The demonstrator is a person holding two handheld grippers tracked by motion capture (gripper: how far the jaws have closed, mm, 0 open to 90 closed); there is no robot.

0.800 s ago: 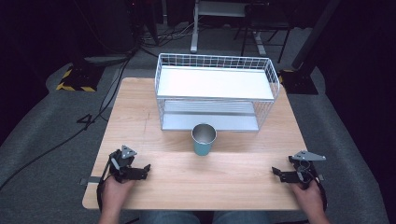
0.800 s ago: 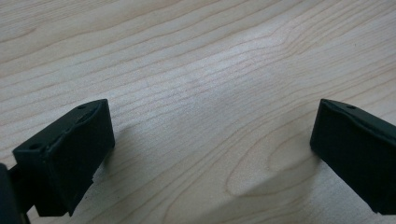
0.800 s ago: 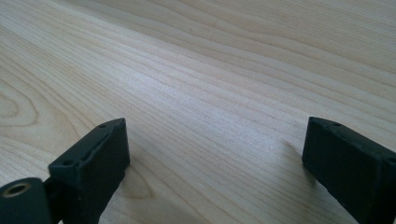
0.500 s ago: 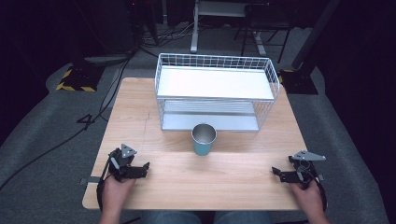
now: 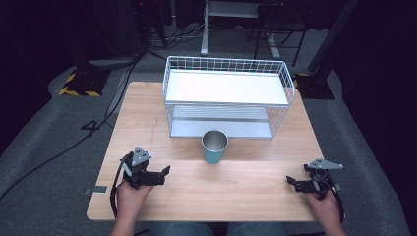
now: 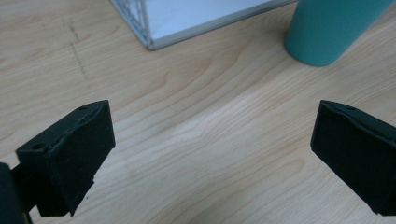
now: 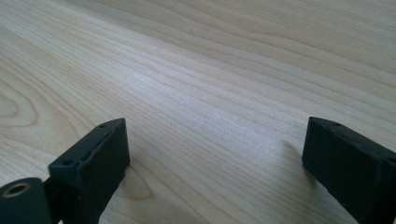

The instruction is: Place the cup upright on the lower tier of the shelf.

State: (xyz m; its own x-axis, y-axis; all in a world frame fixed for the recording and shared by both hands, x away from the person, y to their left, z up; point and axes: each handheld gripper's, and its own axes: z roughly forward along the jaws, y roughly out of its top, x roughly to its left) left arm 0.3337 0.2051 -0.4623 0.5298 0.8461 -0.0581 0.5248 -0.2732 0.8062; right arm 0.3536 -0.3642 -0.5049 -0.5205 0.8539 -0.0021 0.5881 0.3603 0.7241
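Observation:
A teal metal cup stands upright on the wooden table, just in front of a white wire rack. My left gripper rests near the table's front left, jaws wide apart and empty, pointing right toward the cup. In the left gripper view the cup sits at the top right, beyond the open gripper, with the rack's lower shelf corner at the top. My right gripper rests near the front right, open and empty. The right gripper view has its gripper over bare wood.
The two-tier wire rack takes up the back half of the table. Dark floor with cables and a yellow-black striped block lies beyond the left edge. Bare wood stretches between the two grippers along the front.

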